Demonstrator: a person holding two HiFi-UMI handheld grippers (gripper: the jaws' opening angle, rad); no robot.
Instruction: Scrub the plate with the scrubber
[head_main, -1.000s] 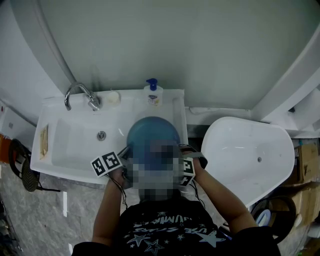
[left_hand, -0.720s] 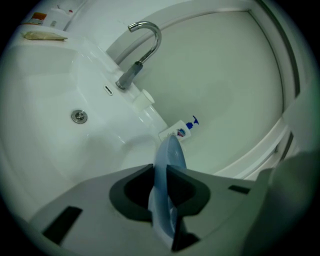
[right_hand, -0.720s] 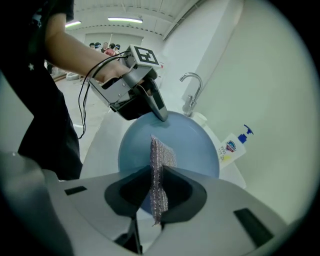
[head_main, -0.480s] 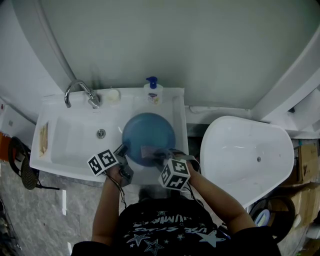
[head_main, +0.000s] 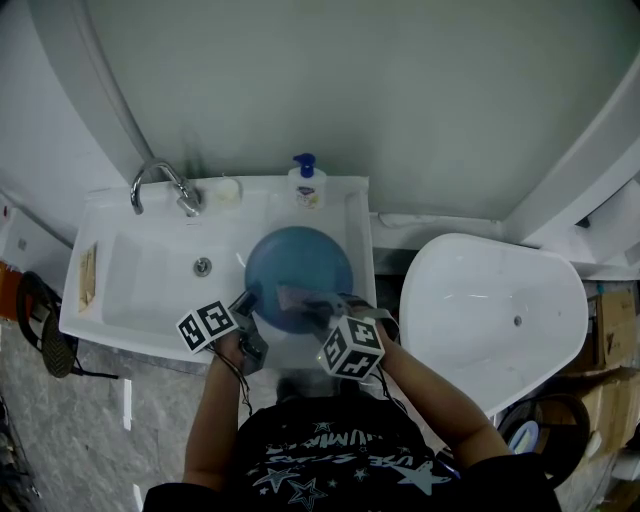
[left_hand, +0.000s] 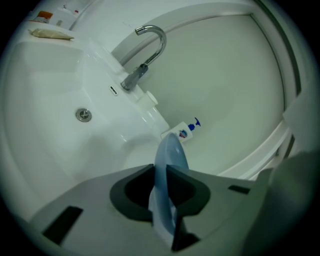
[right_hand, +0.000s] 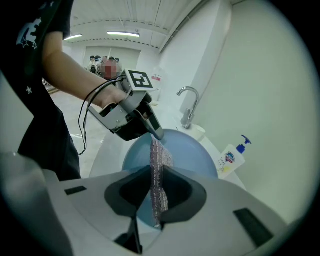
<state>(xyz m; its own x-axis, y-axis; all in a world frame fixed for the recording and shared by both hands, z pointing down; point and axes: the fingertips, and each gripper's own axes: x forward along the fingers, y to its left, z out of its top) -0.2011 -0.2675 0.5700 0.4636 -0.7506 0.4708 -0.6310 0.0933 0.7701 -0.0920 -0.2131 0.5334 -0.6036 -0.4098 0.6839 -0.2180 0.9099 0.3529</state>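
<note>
A round blue plate (head_main: 300, 262) is held over the right part of the white sink (head_main: 130, 290). My left gripper (head_main: 248, 300) is shut on the plate's left rim; in the left gripper view the plate (left_hand: 170, 150) stands edge-on between the jaws of the left gripper (left_hand: 161, 172). My right gripper (head_main: 312, 306) is shut on a silvery-purple mesh scrubber (right_hand: 161, 162), which lies against the plate's (right_hand: 192, 155) face near its lower middle. The right gripper view shows the right gripper (right_hand: 157, 177) clamped on the pad, and the left gripper (right_hand: 131, 117) at the plate's far rim.
A chrome faucet (head_main: 160, 185) and a soap pump bottle (head_main: 307, 187) stand on the sink's back ledge. The drain (head_main: 203, 267) is left of the plate. A white oval basin (head_main: 500, 310) sits to the right. A tan pad (head_main: 88, 275) lies on the sink's left rim.
Over the second my right gripper swung left, and the scrubber now shows on the plate's face. Since half a second ago both grippers and the plate have barely moved.
</note>
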